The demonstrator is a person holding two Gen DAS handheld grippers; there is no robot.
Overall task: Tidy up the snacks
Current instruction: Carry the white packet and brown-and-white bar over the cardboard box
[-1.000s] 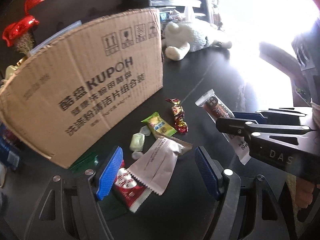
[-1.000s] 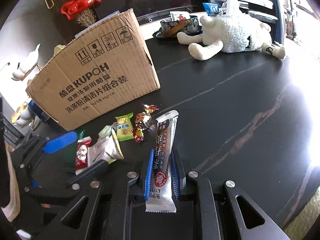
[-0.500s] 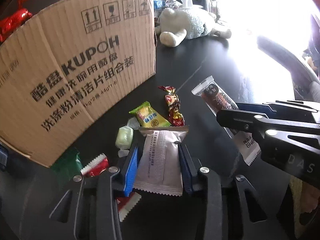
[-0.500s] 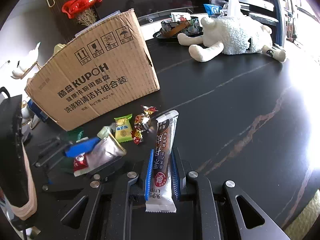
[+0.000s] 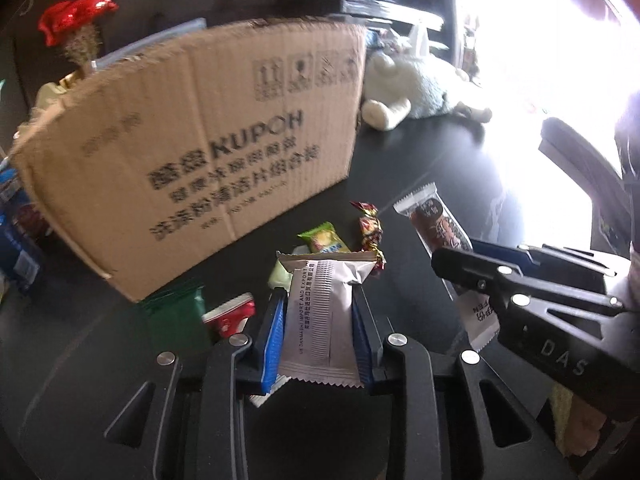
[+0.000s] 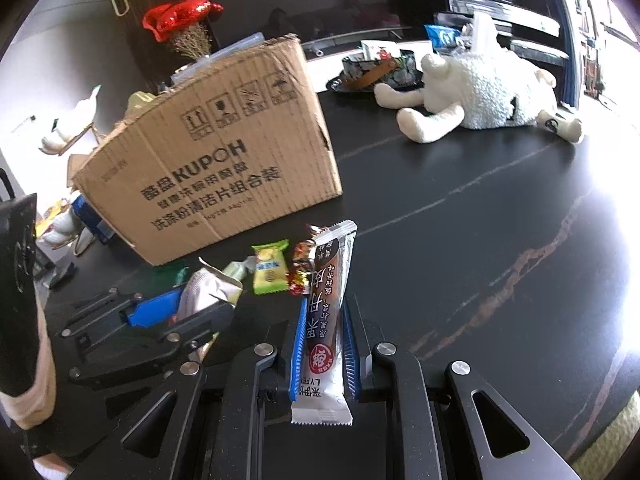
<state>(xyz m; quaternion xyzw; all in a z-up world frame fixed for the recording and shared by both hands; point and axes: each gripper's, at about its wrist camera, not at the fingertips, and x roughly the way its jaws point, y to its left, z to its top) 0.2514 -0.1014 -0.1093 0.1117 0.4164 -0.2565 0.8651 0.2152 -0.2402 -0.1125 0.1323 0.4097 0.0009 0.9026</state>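
My left gripper (image 5: 318, 300) is shut on a silver-white snack packet (image 5: 320, 320) and holds it above the black table. My right gripper (image 6: 323, 308) is shut on a long brown-and-white snack bar (image 6: 326, 312), also seen from the left wrist view (image 5: 436, 228). Loose on the table lie a green-yellow candy (image 6: 270, 268), a red-gold twisted candy (image 6: 302, 264), a pale green candy (image 5: 280, 276), a red packet (image 5: 230, 316) and a dark green packet (image 5: 174, 312). The cardboard box (image 5: 192, 160) stands just behind them, top open.
A white plush sheep (image 6: 480, 96) lies at the back right of the black table (image 6: 480, 240). A patterned bowl (image 6: 376, 70) sits behind it. Blue packets (image 5: 16, 248) lie left of the box. Red foil decoration (image 6: 180, 16) stands behind the box.
My left gripper closed on the silver-white packet and lifted it off the table. The red packet under it is now uncovered. My right gripper kept its hold on the bar.
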